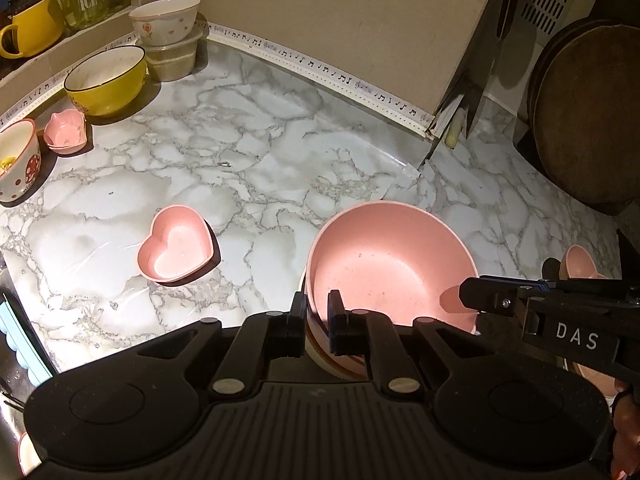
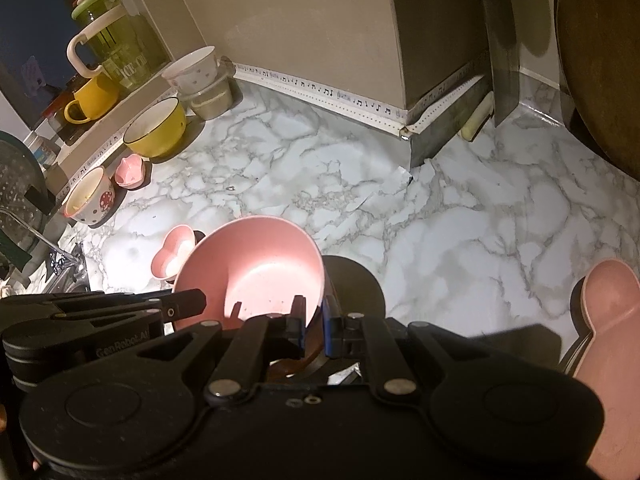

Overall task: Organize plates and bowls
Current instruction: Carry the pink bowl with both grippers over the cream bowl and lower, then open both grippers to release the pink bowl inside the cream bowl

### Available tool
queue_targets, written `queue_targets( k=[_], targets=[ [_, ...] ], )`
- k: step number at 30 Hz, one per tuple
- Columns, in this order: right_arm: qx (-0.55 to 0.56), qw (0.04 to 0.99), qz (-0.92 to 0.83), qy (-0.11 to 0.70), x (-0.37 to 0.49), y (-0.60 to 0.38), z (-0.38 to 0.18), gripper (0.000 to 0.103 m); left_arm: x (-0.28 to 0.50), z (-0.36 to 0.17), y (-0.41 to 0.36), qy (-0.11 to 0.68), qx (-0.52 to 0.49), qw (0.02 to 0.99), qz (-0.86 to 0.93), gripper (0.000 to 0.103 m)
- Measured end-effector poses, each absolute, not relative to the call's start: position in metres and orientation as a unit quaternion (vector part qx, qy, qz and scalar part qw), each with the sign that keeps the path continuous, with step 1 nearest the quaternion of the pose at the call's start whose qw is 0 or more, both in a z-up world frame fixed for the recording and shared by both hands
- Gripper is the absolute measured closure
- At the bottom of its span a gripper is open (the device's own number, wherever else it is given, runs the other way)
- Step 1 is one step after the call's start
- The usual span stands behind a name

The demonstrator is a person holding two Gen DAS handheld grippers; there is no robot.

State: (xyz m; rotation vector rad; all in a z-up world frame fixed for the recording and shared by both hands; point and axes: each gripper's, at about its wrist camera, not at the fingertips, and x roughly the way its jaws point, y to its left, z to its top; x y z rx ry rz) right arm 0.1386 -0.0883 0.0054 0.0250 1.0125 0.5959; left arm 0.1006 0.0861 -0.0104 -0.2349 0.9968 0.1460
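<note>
A large pink bowl (image 1: 390,264) is held tilted above the marble counter (image 1: 260,140), on top of other stacked bowls whose rims show under it. My left gripper (image 1: 317,320) is shut on its near rim. My right gripper (image 2: 316,322) is shut on the same bowl's (image 2: 256,268) right rim; it also shows in the left wrist view (image 1: 480,296). A pink heart-shaped dish (image 1: 176,250) lies on the counter to the left. A pink plate (image 2: 612,320) sits at the far right.
Along the left wall stand a yellow bowl (image 1: 106,80), small pink dishes (image 1: 66,132), a mushroom-print bowl (image 1: 18,160) and a white bowl on a lidded tub (image 1: 166,20). A round wooden board (image 1: 588,112) leans at the right. A cleaver (image 2: 502,52) leans in the corner.
</note>
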Motion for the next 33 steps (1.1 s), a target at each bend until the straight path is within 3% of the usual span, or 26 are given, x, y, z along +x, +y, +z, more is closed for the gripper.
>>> queue_targets(
  k=[8,23,29,33],
  targets=[
    [0.015,0.829,0.282,0.483,0.140,-0.086,0.003,0.094,0.103,-0.015,0.089,0.483,-0.113,0.866,0.071,0.094],
    [0.003,0.833,0.302,0.462,0.140,-0.079,0.021,0.078,0.099,-0.004,0.091,0.470,-0.091,0.875,0.065,0.093],
    [-0.006,0.834,0.315,0.453,0.141,-0.074,0.030,0.069,0.094,0.006,0.098,0.452,-0.092,0.884,0.067,0.081],
    [-0.010,0.836,0.321,0.445,0.142,-0.069,0.036,0.052,0.092,0.012,0.105,0.442,-0.095,0.889,0.074,0.074]
  ],
)
